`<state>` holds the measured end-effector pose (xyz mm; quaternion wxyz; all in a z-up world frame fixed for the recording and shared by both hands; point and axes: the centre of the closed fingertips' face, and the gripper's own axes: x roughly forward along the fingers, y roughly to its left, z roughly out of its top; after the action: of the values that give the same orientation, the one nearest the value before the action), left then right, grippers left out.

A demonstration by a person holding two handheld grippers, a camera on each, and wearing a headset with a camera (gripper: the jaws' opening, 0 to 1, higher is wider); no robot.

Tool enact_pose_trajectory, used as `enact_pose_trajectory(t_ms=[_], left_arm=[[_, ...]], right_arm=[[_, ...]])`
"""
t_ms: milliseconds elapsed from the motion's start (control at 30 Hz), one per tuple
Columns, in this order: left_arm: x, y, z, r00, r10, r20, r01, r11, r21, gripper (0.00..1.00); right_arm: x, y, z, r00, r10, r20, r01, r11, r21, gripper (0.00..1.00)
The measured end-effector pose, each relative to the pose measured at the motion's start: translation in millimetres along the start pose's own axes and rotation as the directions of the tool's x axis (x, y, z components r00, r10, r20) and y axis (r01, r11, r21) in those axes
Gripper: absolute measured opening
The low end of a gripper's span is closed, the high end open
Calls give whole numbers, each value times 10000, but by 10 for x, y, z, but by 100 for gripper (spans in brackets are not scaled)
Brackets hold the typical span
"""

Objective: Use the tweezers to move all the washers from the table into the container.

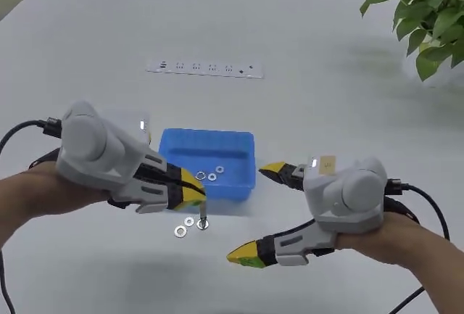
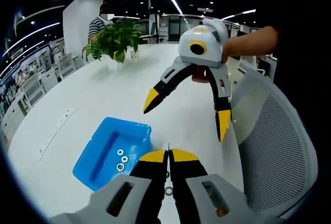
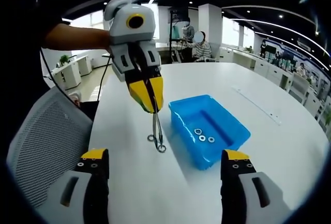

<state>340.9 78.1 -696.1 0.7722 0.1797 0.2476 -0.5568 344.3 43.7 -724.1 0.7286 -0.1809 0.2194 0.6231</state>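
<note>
Left gripper (image 3: pixel 147 97) pinches thin metal tweezers (image 3: pixel 156 128), long axis pointing straight down below fingers at flat silver washers (image 3: pixel 162 148); right gripper (image 1: pixel 254 212) wide.

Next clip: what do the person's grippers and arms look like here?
The left gripper and right gripper match: rounded light grey bodies, black jaws with yellow tips, a black cable trailing from each rear. The forearms are bare.
</note>
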Motion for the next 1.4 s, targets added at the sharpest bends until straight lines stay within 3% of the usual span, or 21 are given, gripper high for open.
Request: enact_pose_trajectory(t_ms=[500, 767, 1133, 1400], left_arm=[[30, 1, -40, 9998, -158, 111, 157, 9998, 117, 5], [12, -11, -60, 9993, -371, -58, 372, 9989, 297, 5], [0, -36, -74, 9980, -569, -278, 583, 9969, 526, 5], [-2, -41, -73, 9977, -571, -353, 590, 9966, 569, 5]], right_arm=[[114, 109, 5, 9982, 599, 24, -597, 9969, -506, 71], [218, 126, 25, 9954, 954, -114, -960, 9916, -865, 61], [326, 129, 8, 9868, 1550, -480, -1601, 9778, -1349, 49], [442, 125, 0, 9810, 1788, -754, -1893, 9673, -1690, 33]])
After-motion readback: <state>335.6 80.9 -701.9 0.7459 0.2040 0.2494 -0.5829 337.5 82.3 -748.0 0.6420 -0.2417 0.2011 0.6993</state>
